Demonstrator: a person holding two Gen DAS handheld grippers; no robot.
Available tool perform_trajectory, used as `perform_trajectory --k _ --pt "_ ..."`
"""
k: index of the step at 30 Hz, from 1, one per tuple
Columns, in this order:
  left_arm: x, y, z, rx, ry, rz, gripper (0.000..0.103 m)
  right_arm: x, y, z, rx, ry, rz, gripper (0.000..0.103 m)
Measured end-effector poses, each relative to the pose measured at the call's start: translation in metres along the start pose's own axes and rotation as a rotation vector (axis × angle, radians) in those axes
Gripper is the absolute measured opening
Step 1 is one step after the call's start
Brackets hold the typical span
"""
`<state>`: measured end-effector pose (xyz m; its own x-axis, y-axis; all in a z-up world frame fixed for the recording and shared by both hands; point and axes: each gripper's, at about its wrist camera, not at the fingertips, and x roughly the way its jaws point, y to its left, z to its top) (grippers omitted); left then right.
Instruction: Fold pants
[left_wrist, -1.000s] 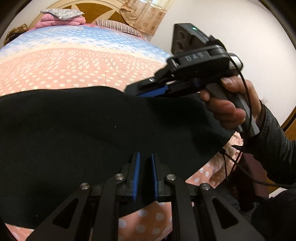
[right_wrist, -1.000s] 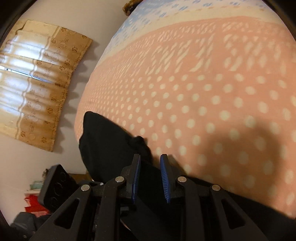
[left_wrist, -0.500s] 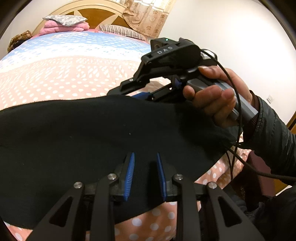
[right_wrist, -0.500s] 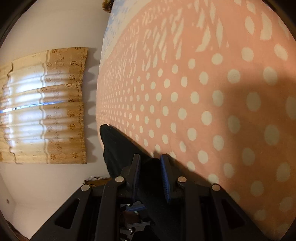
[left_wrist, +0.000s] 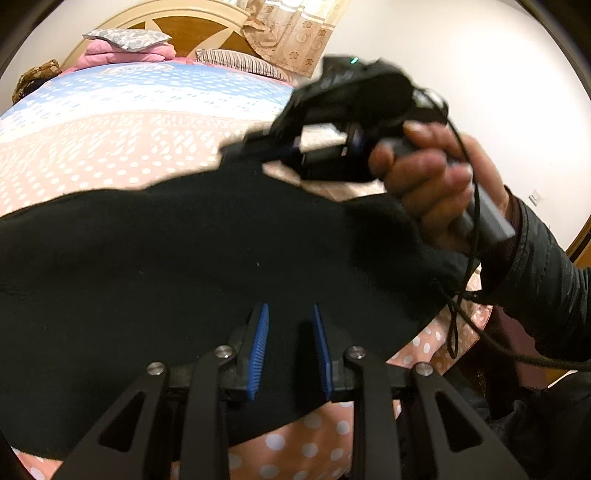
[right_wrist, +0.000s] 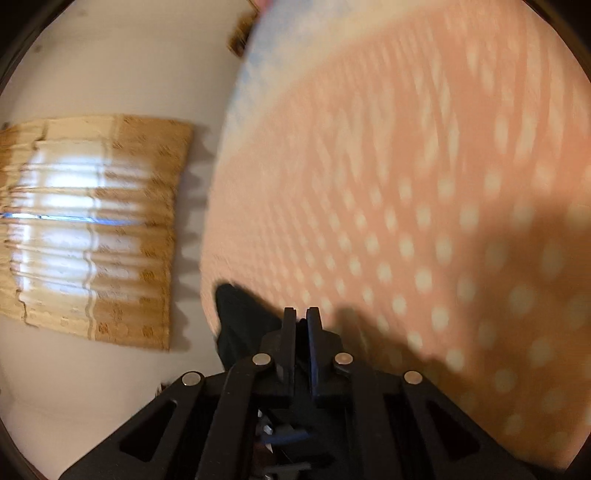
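Black pants (left_wrist: 184, 258) lie spread across the pink dotted bedcover (left_wrist: 110, 147). My left gripper (left_wrist: 290, 310) hovers over their near edge, its blue pads (left_wrist: 260, 343) apart, with only flat fabric beneath the gap. A hand (left_wrist: 432, 177) holds my right gripper (left_wrist: 243, 147), blurred, at the pants' far edge, where the cloth rises in a small peak. In the right wrist view, my right gripper (right_wrist: 301, 314) has its jaws closing tight on a black fold of the pants (right_wrist: 240, 314).
Pillows (left_wrist: 125, 44) and a wooden headboard (left_wrist: 177, 29) are at the far end of the bed. A patterned curtain (right_wrist: 92, 229) hangs on the wall beside the bed. A dark sleeve (left_wrist: 535, 277) and a cable (left_wrist: 454, 332) are at the right.
My left jaws widened from nearly shut. My right gripper swung left along the pants' far edge and its jaws closed on the fabric, lifting that edge a little.
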<state>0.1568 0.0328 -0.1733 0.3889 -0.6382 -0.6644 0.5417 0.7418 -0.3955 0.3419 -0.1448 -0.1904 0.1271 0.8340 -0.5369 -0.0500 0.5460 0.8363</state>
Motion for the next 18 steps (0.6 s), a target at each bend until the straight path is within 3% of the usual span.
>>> perform_trajectory --k 5,10,13,14,15,16,18 --pt "-0.001 0.000 -0.001 0.004 -0.002 0.000 0.027 0.000 0.025 0.009 -0.103 -0.026 -0.086 0.002" --pt "0.000 -0.002 -0.001 0.003 0.002 0.002 0.027 0.024 0.011 0.014 -0.134 0.030 -0.153 0.003" --pt "-0.002 -0.003 0.002 -0.009 0.001 0.004 0.028 0.014 0.018 0.007 -0.207 0.002 -0.197 0.006" --pt "-0.002 -0.003 0.002 -0.013 -0.003 0.006 0.028 0.005 0.023 0.005 -0.218 -0.011 -0.203 0.010" --pt "-0.004 -0.003 0.003 -0.015 -0.009 0.012 0.028 -0.008 0.030 0.002 -0.241 -0.046 -0.224 0.026" --pt "-0.005 -0.004 0.004 -0.015 -0.016 0.021 0.029 -0.017 0.034 -0.001 -0.261 -0.071 -0.236 0.033" --pt "-0.009 -0.005 0.004 -0.014 -0.036 0.044 0.039 -0.042 0.046 -0.014 -0.319 -0.127 -0.255 0.038"
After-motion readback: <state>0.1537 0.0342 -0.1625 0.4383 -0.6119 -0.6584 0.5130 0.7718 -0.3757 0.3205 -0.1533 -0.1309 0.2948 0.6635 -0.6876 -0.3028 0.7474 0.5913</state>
